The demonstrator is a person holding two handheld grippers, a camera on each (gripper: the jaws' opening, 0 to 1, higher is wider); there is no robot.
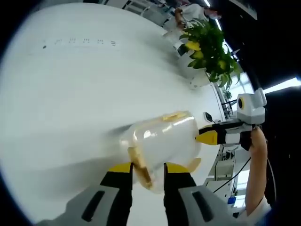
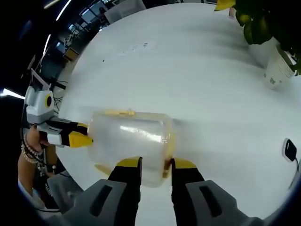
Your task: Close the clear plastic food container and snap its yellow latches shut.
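Jaws of the left gripper (image 1: 147,170), yellow-tipped and black below, stand a little apart in the left gripper view, with the near end of the clear plastic food container (image 1: 162,141) and a yellow latch (image 1: 141,169) between their tips; they touch it, though whether they truly clamp it cannot be told. In the right gripper view the right gripper (image 2: 155,165) likewise has its jaws parted by a narrow gap, tips against the near edge of the container (image 2: 129,143) beside a yellow latch (image 2: 168,141); a firm grip cannot be confirmed here either.

The container lies on its side on the white table (image 1: 70,94), held between the two grippers at opposite ends. In the left gripper view the right gripper (image 1: 207,136) comes in from the right with its yellow tip at the container's far end, held by a hand (image 1: 256,139). In the right gripper view the left gripper (image 2: 80,139) comes in from the left, its tip touching the container's side.

Farther off on the table stands a potted plant (image 1: 209,47) in a white pot (image 2: 277,70). A small dark object (image 2: 290,149) lies near the table's edge.
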